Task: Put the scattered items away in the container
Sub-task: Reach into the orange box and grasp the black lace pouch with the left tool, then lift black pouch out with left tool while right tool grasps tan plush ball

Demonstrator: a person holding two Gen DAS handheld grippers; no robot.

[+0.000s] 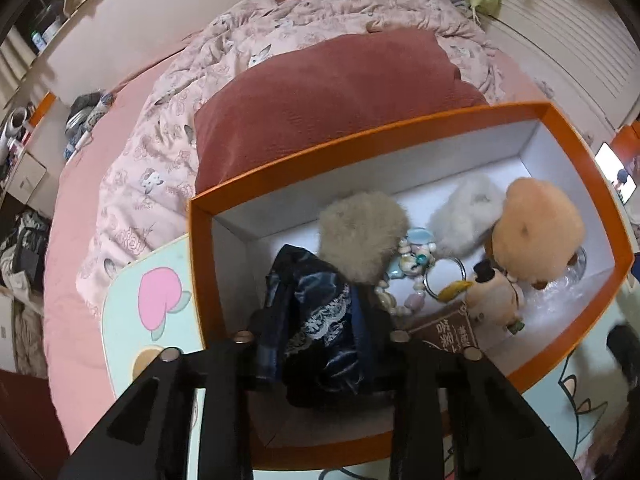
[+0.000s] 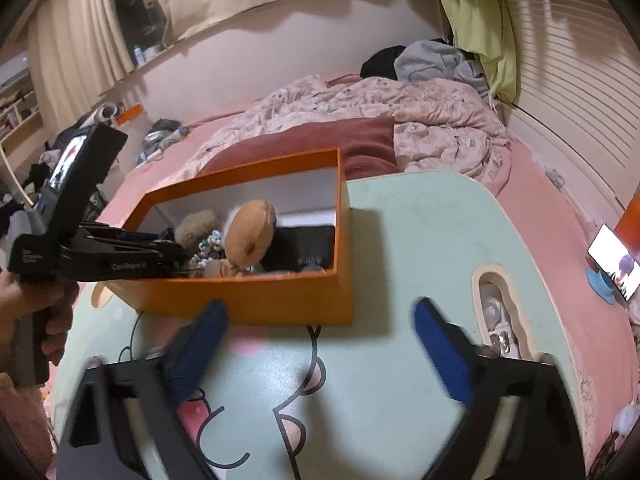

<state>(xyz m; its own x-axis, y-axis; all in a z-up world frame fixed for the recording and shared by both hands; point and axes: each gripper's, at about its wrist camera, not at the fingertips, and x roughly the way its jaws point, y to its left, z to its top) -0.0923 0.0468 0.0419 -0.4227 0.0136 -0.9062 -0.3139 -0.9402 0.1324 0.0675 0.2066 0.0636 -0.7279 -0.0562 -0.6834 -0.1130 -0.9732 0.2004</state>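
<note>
Left tongs are clamped on a dark blue patterned cloth pouch, lowered inside the orange cardboard box on the table; release should wait until it rests on the floor. Beyond lie a beige fur pom-pom, bead keychain, white fur pom-pom and tan plush toy. Right tongs hang wide, empty.

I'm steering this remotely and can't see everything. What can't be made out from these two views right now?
- Left gripper pad contact: left wrist view, the dark blue patterned cloth covers the fingertips.
- Orange box floor near its front wall: right wrist view, that wall hides it.
- Items in the tray slot: right wrist view, too small, partly behind the right gripper.
</note>
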